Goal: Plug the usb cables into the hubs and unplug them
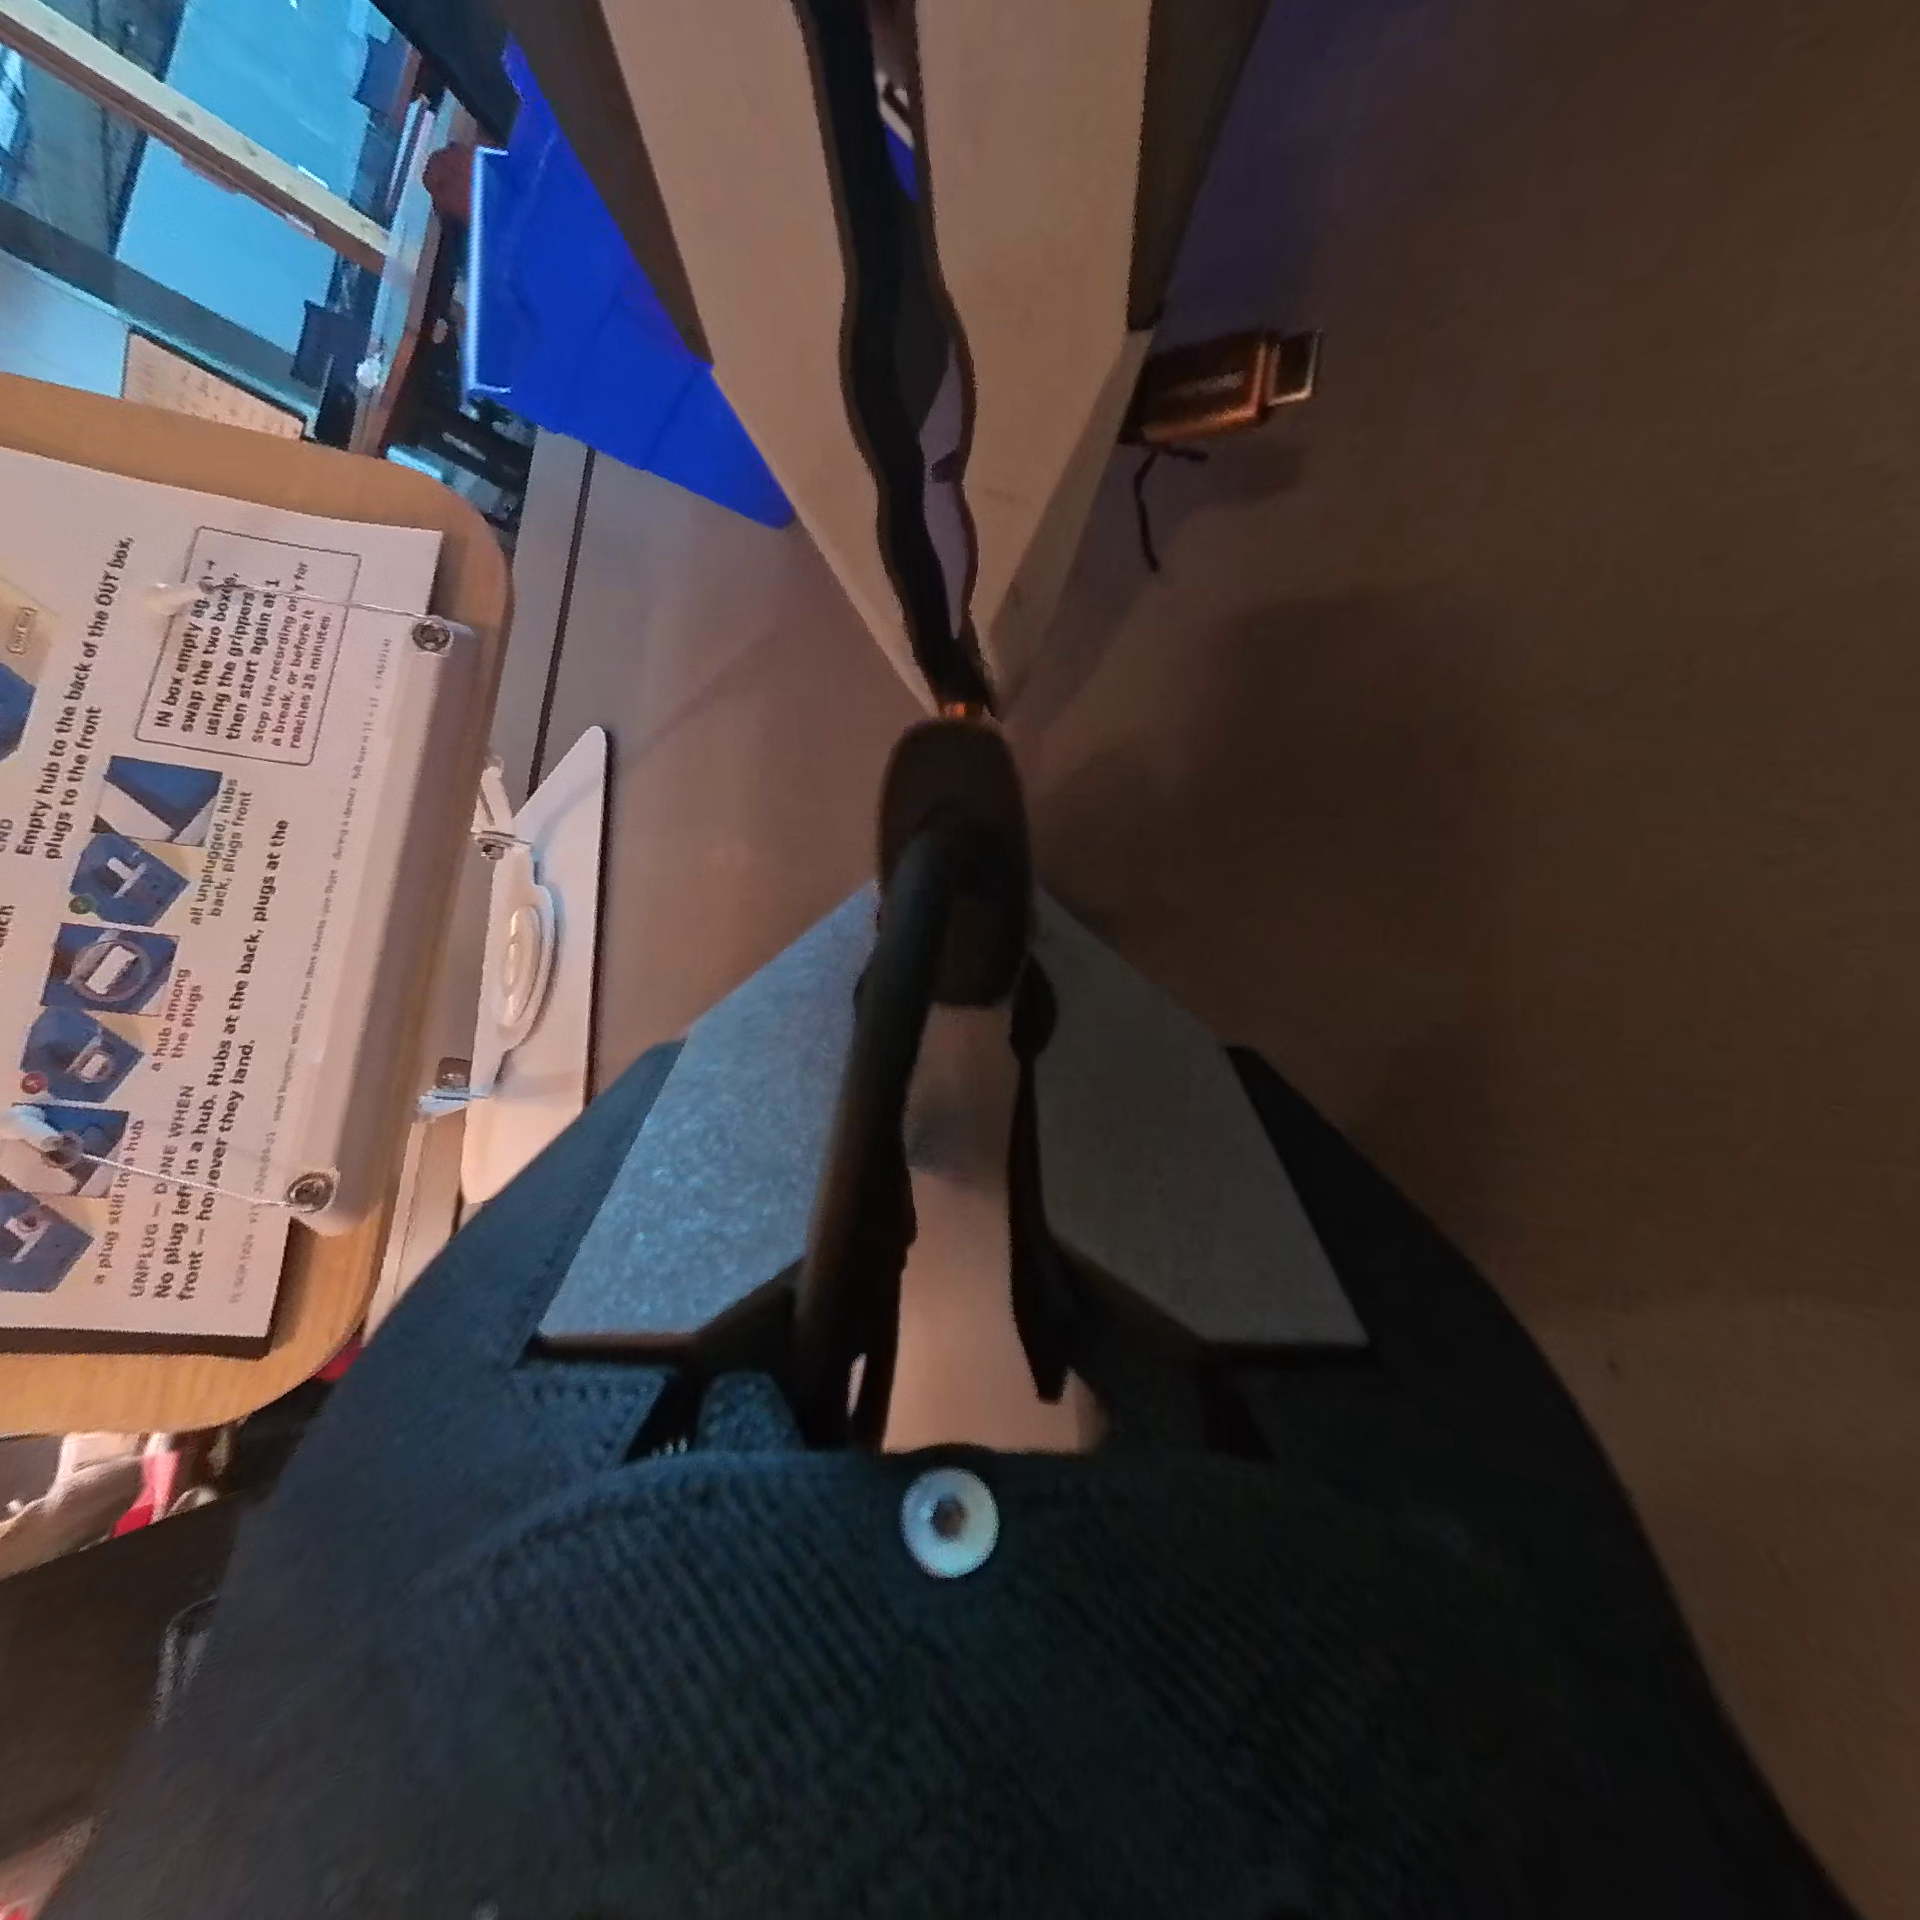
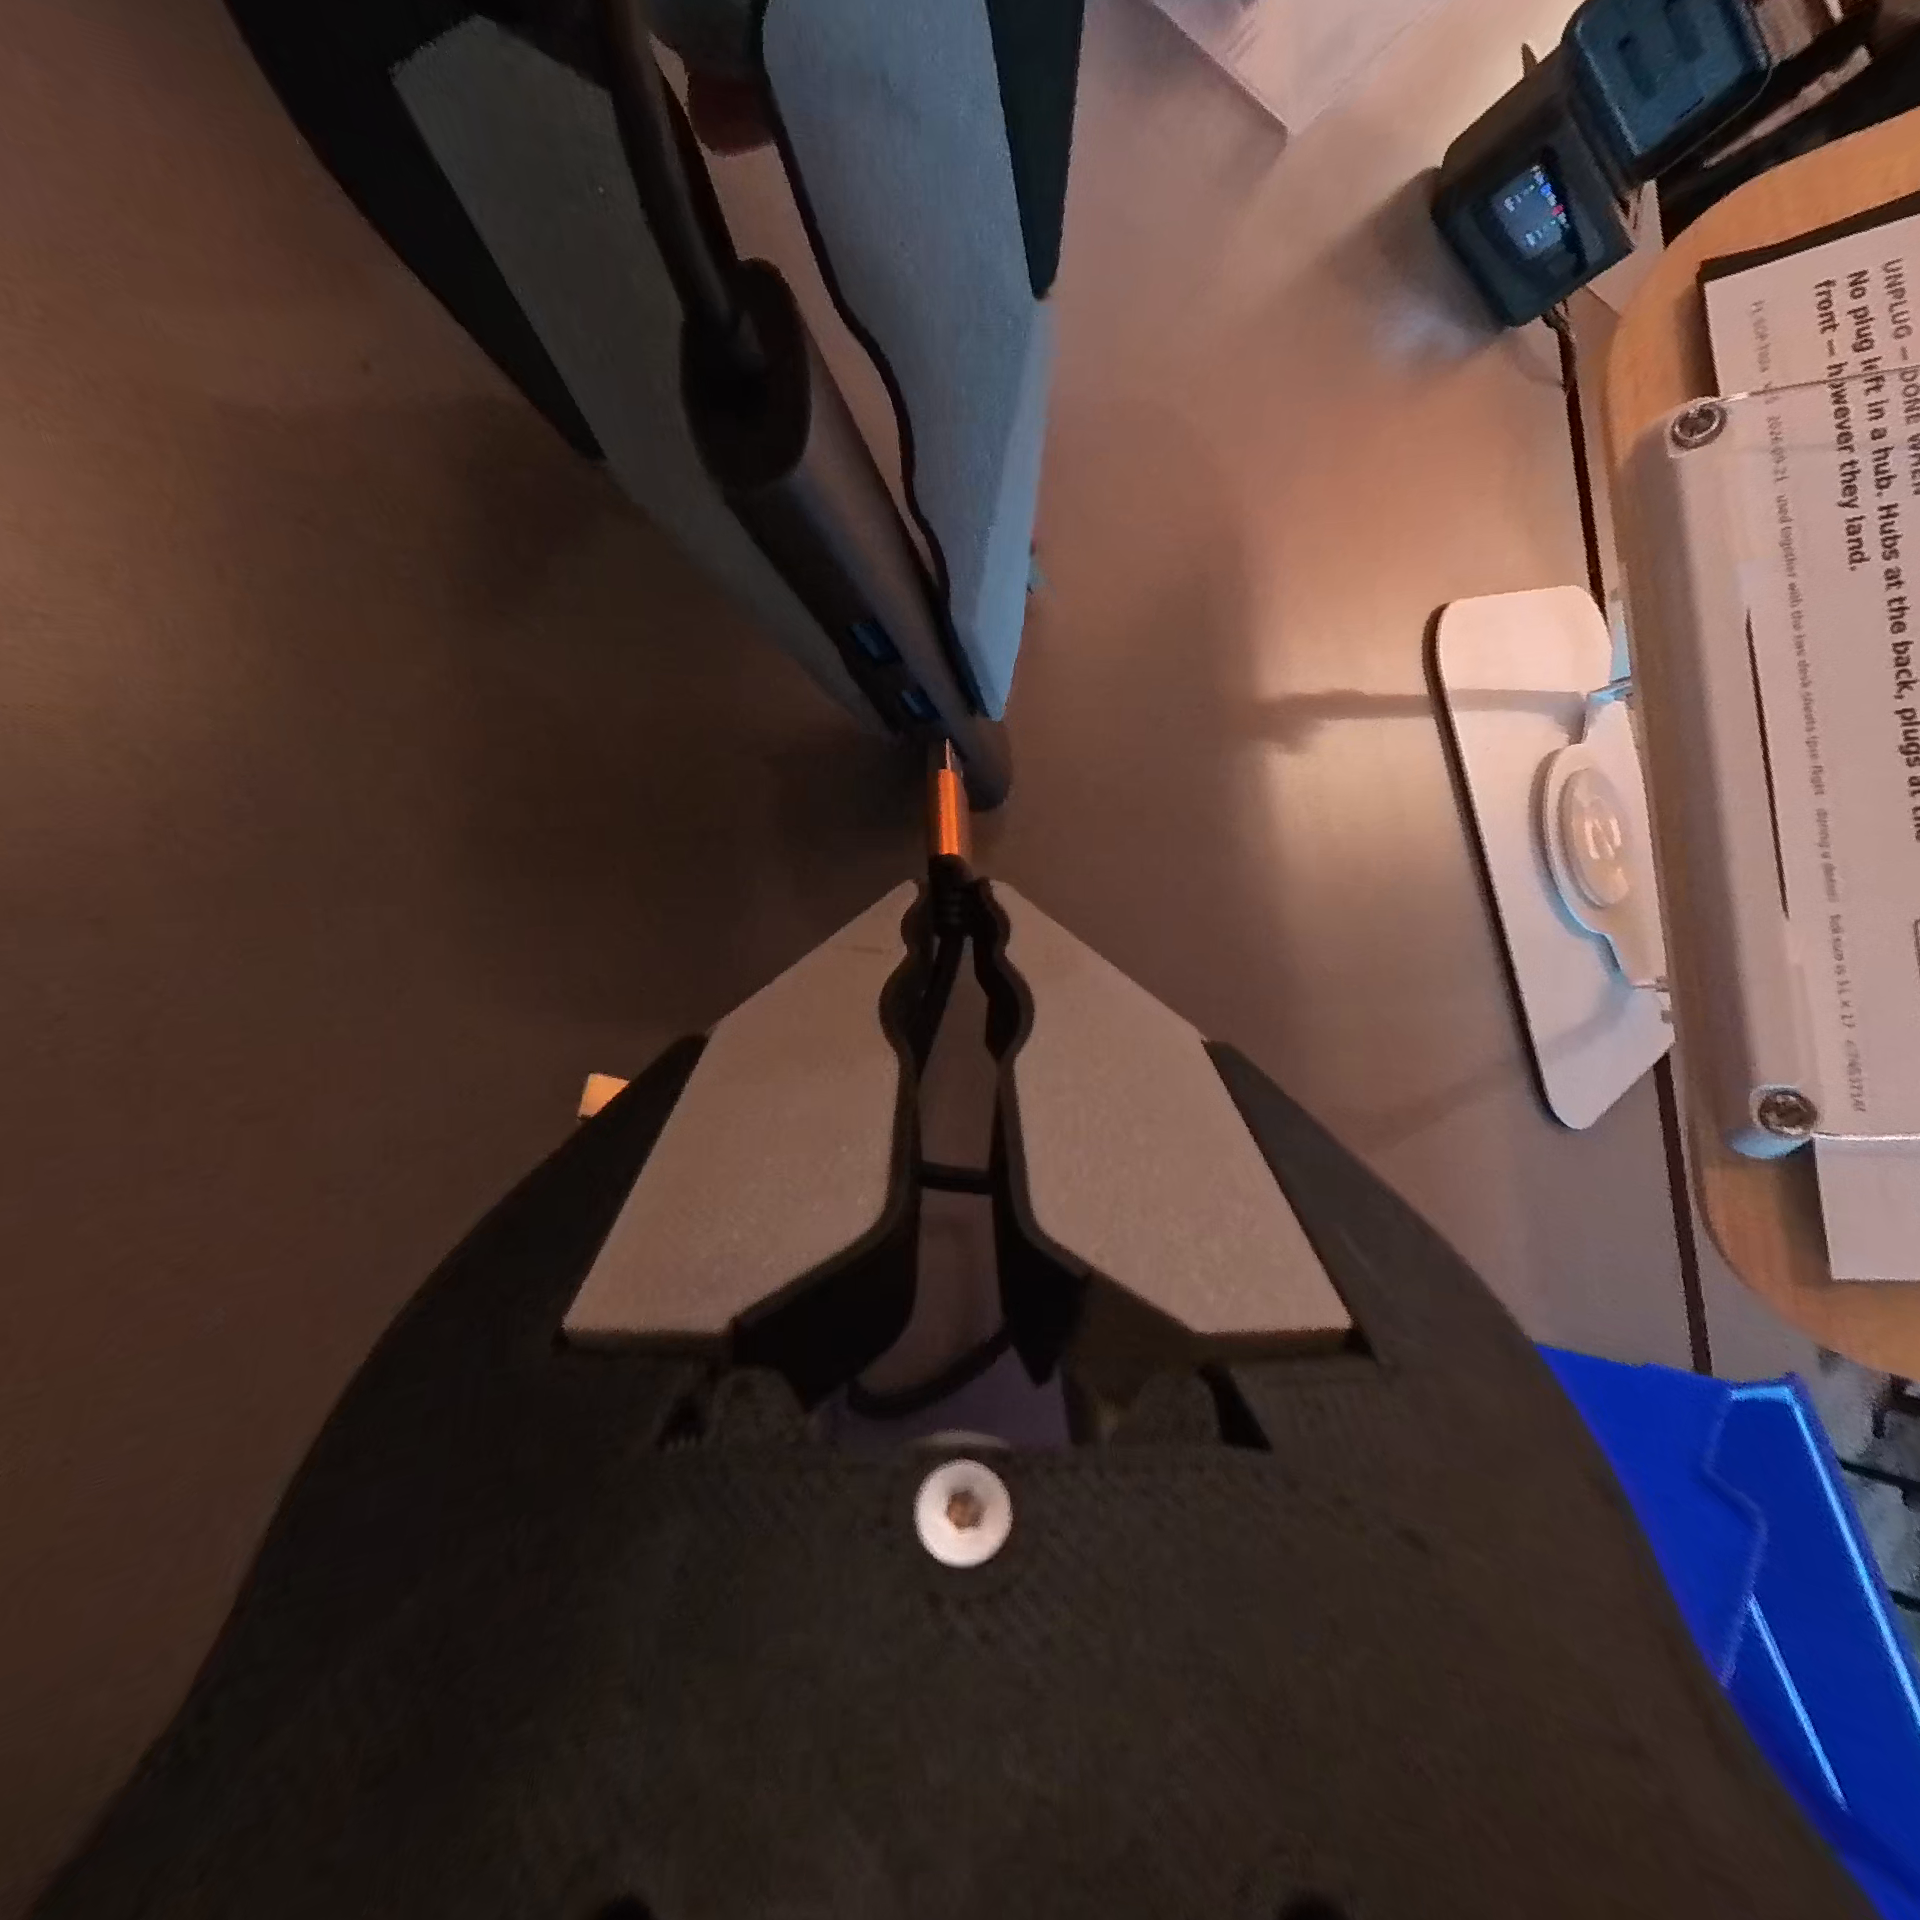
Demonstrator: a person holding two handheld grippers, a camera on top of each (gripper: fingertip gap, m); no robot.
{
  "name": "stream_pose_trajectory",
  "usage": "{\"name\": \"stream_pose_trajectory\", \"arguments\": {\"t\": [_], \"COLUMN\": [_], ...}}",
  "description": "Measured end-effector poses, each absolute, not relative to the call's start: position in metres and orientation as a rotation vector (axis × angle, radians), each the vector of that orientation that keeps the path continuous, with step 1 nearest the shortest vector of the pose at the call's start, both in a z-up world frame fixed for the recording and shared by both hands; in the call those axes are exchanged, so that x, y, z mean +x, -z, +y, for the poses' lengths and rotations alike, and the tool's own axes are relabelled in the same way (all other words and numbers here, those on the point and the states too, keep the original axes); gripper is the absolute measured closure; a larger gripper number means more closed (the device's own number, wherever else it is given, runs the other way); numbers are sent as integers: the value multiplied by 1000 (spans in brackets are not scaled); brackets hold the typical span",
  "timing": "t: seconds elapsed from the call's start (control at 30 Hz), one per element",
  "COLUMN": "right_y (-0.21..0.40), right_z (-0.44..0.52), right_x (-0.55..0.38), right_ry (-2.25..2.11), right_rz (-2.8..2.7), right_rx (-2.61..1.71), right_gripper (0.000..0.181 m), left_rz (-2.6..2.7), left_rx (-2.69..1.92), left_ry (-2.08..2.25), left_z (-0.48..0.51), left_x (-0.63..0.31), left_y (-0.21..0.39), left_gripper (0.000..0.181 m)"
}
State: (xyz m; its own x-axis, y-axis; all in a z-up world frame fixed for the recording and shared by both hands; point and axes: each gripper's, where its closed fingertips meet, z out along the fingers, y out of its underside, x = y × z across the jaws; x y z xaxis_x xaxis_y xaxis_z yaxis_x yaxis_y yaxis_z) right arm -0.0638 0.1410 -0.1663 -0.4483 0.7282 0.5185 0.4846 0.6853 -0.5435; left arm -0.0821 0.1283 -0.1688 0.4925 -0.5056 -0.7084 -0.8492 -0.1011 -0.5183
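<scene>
In the left wrist view, the left claw [image 1: 951, 883] is clamped on a grey USB hub [image 1: 961, 1101], whose dark rounded end sticks out past the fingertips toward 12 o'clock, with the hub's own black cord [image 1: 883, 1091] running back along it toward 6 o'clock. Facing it from 12 o'clock is the right claw [image 1: 951, 665], its pale fingers converging on an orange-tipped USB plug [image 1: 954, 711] that sits right at the hub's end. In the right wrist view, the right claw [image 2: 951, 899] is closed on the black collar of that USB plug [image 2: 950, 826]; the orange metal sleeve points toward 12 o'clock and its tip meets the end of the USB hub [image 2: 831, 561], just beside two blue ports [image 2: 894, 675]; whether it is seated in a port cannot be told. The left claw [image 2: 987, 717] comes down from 12 o'clock around the hub. The plug's thin black cable [image 2: 940, 1039] trails back between the right claw's fingers. Both claws hang over a brown table [image 2: 312, 727]. At 3 o'clock in the right wrist view lies a wooden board [image 2: 1652, 468] carrying a printed instruction sheet [image 2: 1818, 436] under a grey clamp, with a white stand [image 2: 1507, 810] beside it, a black device [image 2: 1527, 229] at 1 o'clock and a blue bin [image 2: 1787, 1558] at 4 o'clock.
</scene>
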Motion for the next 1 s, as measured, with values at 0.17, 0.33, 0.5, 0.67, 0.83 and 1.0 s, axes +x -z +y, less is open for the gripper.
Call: {"name": "stream_pose_trajectory", "arguments": {"t": [0.17, 0.33, 0.5, 0.67, 0.83, 1.0], "right_y": [158, 137, 133, 130, 134, 126], "right_z": [136, 129, 125, 122, 120, 119], "right_x": [-61, -57, -55, -52, -51, -51], "right_ry": [-511, -665, -711, -741, -766, -808], "right_rz": [-2120, -2069, -2062, -2062, -2091, -2057], "right_rx": [-897, -875, -863, -846, -858, -847], "right_gripper": [179, 179, 179, 178, 178, 177], "left_rz": [1147, 1092, 1089, 1090, 1123, 1075], "left_rx": [-1725, -1684, -1675, -1663, -1675, -1658], "left_ry": [-401, -298, -277, -271, -260, -195], "left_z": [124, 119, 117, 114, 111, 111], "left_x": [-78, -73, -69, -66, -62, -61], "left_y": [163, 145, 142, 139, 144, 136], "left_gripper": [165, 167, 167, 167, 167, 167]}}
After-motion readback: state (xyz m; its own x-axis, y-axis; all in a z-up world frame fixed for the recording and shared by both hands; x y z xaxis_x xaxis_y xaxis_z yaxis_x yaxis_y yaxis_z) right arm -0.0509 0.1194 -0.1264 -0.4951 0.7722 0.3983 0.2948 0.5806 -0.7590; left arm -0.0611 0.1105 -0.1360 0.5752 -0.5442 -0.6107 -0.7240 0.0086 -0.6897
